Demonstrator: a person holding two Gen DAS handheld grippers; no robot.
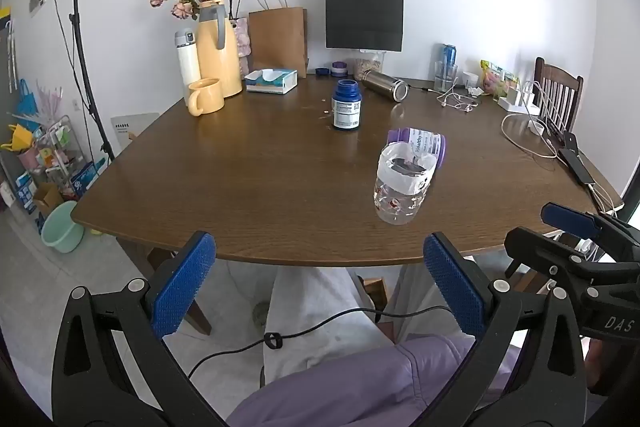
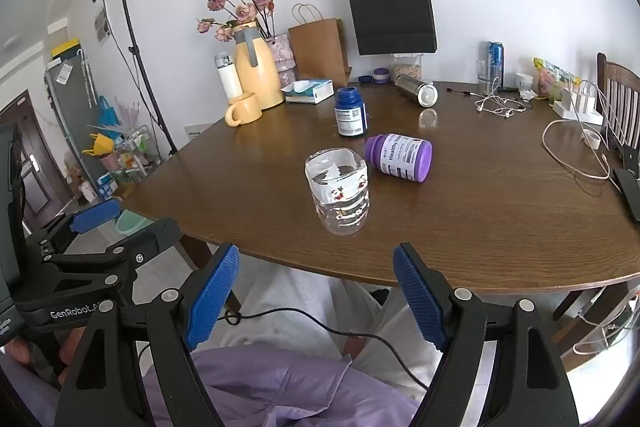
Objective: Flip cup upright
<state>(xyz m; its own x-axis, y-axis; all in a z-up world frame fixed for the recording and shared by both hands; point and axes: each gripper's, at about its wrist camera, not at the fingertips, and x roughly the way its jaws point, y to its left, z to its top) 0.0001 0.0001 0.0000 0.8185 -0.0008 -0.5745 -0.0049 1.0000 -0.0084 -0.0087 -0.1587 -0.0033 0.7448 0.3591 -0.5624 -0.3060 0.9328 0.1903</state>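
A clear plastic cup with cartoon prints and a white band stands on the brown table, mouth up as far as I can tell. It also shows in the right wrist view. My left gripper is open and empty, held below the table's near edge, left of the cup. My right gripper is open and empty, below the near edge in front of the cup. In the left wrist view the right gripper shows at the right edge.
A purple bottle lies on its side just behind the cup. A blue bottle stands further back. A yellow mug, yellow jug, tissue box, steel flask, cables and a chair are around.
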